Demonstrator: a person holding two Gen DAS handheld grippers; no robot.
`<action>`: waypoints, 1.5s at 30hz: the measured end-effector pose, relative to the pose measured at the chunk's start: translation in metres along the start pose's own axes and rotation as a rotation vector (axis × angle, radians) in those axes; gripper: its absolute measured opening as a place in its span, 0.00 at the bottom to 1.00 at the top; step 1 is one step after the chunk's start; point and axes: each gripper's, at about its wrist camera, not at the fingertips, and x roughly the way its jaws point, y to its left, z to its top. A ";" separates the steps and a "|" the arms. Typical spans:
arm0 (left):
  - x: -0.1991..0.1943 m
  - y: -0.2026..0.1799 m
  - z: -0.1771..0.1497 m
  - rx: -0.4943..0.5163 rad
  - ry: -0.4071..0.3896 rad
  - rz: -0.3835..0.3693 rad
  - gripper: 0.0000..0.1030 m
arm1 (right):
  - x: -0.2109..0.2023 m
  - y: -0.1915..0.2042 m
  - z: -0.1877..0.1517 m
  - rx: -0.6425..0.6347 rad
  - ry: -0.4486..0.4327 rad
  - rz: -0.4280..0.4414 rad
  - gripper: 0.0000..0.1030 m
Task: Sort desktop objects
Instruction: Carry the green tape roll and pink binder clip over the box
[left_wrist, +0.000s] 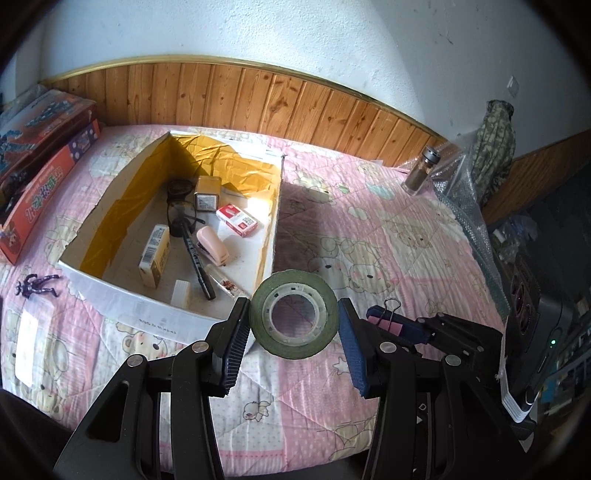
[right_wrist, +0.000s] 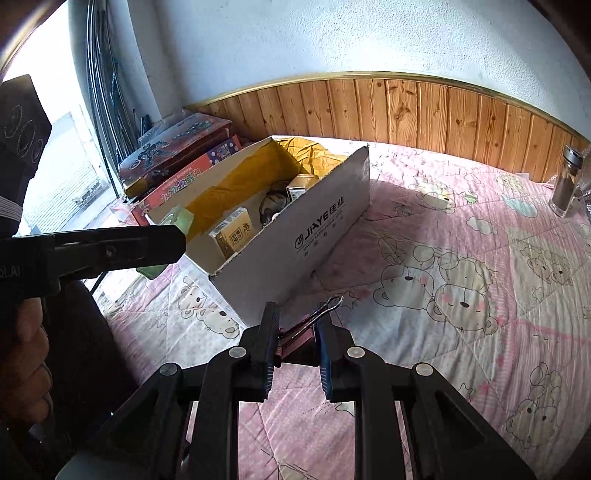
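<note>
Left hand-held gripper (left_wrist: 293, 325) grips a roll of green tape (left_wrist: 294, 315) between its two blue-padded fingers, the roll standing on edge with its white core facing the camera. It hangs above the bed's pink bear-print quilt (left_wrist: 388, 236), just off the near right corner of a white cardboard box (left_wrist: 162, 314) with a yellow lining.

Inside the box lie a pair of glasses (left_wrist: 180, 206), a small square tin (left_wrist: 207, 192), a red and white staple box (left_wrist: 237, 220), a pink stapler (left_wrist: 213, 246), a black pen (left_wrist: 197, 262), a yellow and white carton (left_wrist: 155, 254) and a small clear case with something red inside (left_wrist: 226, 283).

The right hand-held gripper (right_wrist: 295, 343) is clenched on a pink binder clip (right_wrist: 295, 341), whose wire handles (right_wrist: 325, 308) stick out forward past the fingertips. It is held over the quilt beside the box's long white side, which carries printed lettering. In the left wrist view the clip (left_wrist: 388, 321) shows just right of the tape.

On the quilt left of the box lie a small purple figurine (left_wrist: 37, 286) and a clear flat packet (left_wrist: 31, 341). Colourful game boxes (left_wrist: 40, 147) are stacked at the far left by the wood-panelled wall. A glass jar with a metal lid (left_wrist: 421, 170) stands at the far right of the bed, next to bubble wrap (left_wrist: 461, 199).
</note>
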 end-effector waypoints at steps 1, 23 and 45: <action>-0.001 0.004 0.001 -0.001 -0.005 0.003 0.48 | -0.001 0.003 0.004 -0.005 -0.003 0.002 0.20; 0.004 0.093 0.043 -0.077 -0.006 0.179 0.48 | 0.017 0.062 0.072 -0.140 -0.022 0.013 0.20; 0.026 0.156 0.086 -0.123 0.044 0.156 0.48 | 0.079 0.073 0.135 -0.184 0.082 0.017 0.20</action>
